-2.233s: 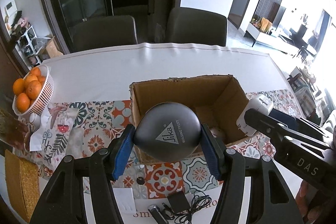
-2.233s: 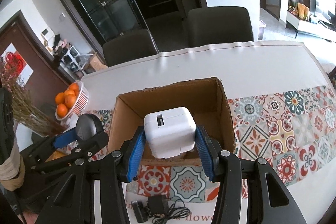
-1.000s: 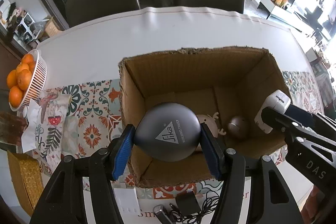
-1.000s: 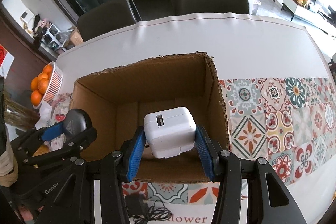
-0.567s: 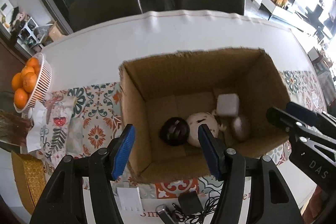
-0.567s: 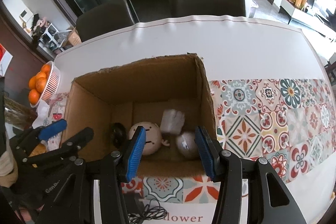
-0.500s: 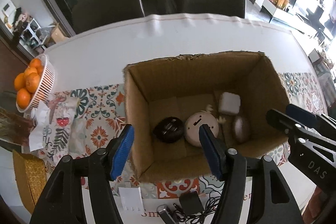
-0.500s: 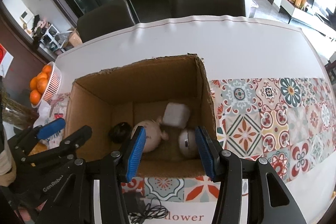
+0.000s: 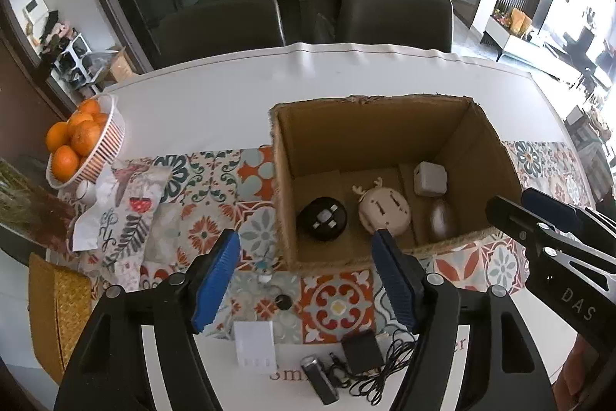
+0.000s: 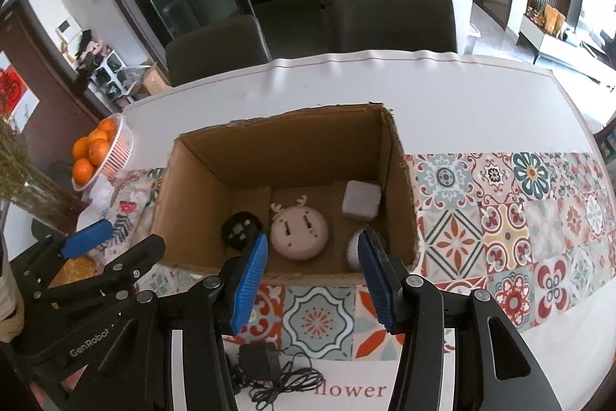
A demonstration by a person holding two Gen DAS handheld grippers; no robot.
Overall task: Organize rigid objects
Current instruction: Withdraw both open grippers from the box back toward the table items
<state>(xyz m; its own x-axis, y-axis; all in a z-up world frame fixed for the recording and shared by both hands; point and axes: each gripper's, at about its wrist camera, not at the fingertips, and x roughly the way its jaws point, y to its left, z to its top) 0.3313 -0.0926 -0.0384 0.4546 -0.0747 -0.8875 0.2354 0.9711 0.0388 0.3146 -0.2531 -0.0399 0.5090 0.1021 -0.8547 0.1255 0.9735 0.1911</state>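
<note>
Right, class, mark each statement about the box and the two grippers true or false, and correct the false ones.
1. The white cube charger lies inside the cardboard box. True.
2. The left gripper holds the black round object. False: its jaws are open and empty; the object sits in the box.
3. The oranges are in the box. False: they sit in a white basket left of it.
4. The right gripper is empty. True.

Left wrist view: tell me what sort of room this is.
Most likely a home dining room: a long table with a tiled-pattern runner, two upholstered chairs behind it, and a basket of oranges.
</note>
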